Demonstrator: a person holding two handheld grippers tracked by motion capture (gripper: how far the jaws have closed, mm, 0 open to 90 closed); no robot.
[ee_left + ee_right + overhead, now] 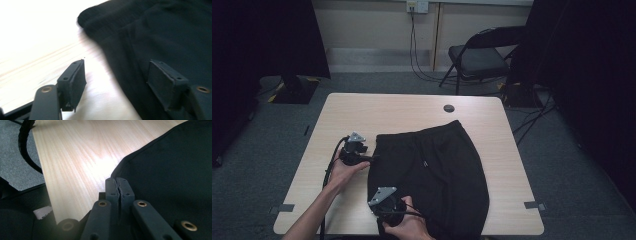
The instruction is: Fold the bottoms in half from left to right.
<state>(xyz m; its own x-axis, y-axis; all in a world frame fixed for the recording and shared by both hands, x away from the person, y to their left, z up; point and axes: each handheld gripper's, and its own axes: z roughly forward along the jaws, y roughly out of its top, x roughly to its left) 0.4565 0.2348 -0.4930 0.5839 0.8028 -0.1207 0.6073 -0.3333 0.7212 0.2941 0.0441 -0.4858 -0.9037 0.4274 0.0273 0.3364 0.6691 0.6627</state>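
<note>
Pinching black fabric shorts (437, 170) edge at 6 o'clock, right gripper (119, 185) fingers clenched; left gripper (116, 80) fingers released, straddling hem at 9 o'clock on pale wooden surface (377, 110).

Surface: a light wood-grain surface (412, 112) with rounded corners and a round dark cable grommet (449, 108) near its far edge.
Floor: grey carpet (572, 165) all around; tape marks (534, 205) lie beside the near corners.
Wall: a pale wall (372, 25) runs along the back, with a socket plate (417, 5) near the top and black cables (414, 55) hanging from it to the floor.
Furniture: a dark folding chair (479, 57) stands beyond the far right corner.
Drapes: black curtains (267, 35) hang at both sides.
Light: dim room, glare on the wood.
</note>
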